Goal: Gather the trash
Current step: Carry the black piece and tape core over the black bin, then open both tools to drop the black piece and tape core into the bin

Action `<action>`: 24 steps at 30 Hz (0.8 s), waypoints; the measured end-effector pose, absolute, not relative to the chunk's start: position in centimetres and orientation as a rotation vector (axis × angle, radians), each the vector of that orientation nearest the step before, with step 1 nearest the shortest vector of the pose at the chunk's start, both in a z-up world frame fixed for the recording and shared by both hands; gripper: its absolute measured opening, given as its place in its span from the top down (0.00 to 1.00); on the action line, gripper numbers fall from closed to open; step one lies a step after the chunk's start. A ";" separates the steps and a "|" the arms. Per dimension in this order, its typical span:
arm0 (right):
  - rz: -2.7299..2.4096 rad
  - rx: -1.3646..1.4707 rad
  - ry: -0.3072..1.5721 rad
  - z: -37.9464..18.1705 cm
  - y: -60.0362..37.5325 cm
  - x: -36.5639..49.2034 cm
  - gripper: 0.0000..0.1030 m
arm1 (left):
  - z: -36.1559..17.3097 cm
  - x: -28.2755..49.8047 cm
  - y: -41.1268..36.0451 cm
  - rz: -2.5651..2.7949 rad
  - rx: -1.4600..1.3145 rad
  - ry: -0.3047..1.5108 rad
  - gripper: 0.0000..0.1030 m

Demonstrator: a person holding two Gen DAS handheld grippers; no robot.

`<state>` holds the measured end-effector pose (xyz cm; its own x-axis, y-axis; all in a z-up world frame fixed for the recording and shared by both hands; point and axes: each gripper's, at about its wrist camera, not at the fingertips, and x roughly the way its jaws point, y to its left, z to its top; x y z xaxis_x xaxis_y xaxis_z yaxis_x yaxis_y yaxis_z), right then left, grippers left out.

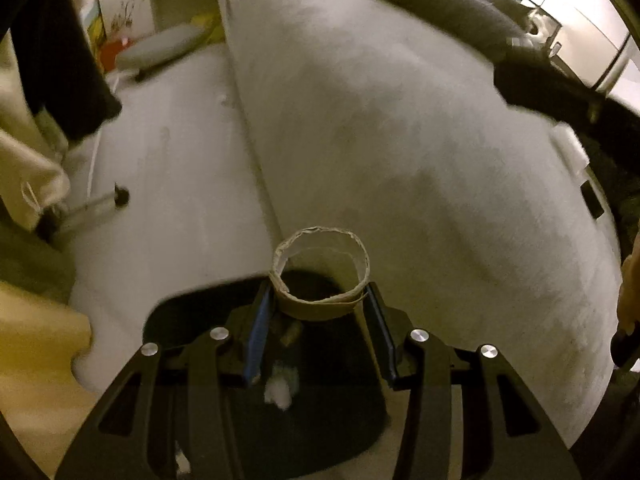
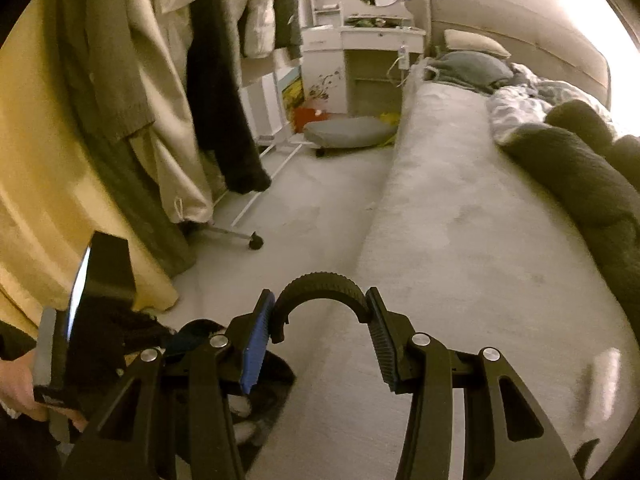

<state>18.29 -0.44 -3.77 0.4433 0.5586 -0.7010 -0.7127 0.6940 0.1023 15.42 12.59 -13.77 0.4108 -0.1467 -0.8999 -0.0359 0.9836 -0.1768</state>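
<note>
In the left wrist view my left gripper [image 1: 319,300] is shut on a brown cardboard tube [image 1: 320,272], held end-on over a black trash bin [image 1: 280,400] that holds white tissue [image 1: 280,388]. In the right wrist view my right gripper [image 2: 320,312] is shut on the bin's curved black ribbed handle [image 2: 320,286]. The bin's opening [image 2: 256,400] sits low at the left beneath it. The left gripper's body [image 2: 100,280] shows at the left edge, held by a hand [image 2: 20,396].
A grey bed [image 2: 460,220] with a dark blanket [image 2: 580,176] fills the right side. Clothes hang on a wheeled rack [image 2: 160,100] at the left. A white desk [image 2: 360,52] and a grey cushion [image 2: 348,130] lie at the far end of the floor.
</note>
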 end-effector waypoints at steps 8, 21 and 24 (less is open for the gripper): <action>0.836 -0.271 0.876 -6.4 3.5 17.5 0.54 | -17.1 13.3 14.4 -0.067 -0.224 1.297 0.52; 0.885 -0.339 1.023 -10.2 8.4 16.5 0.54 | -20.6 9.8 18.4 -0.059 -0.271 1.442 0.31; 0.896 -0.369 1.048 -11.3 9.5 16.0 0.54 | -20.3 9.1 19.6 -0.044 -0.286 1.434 0.27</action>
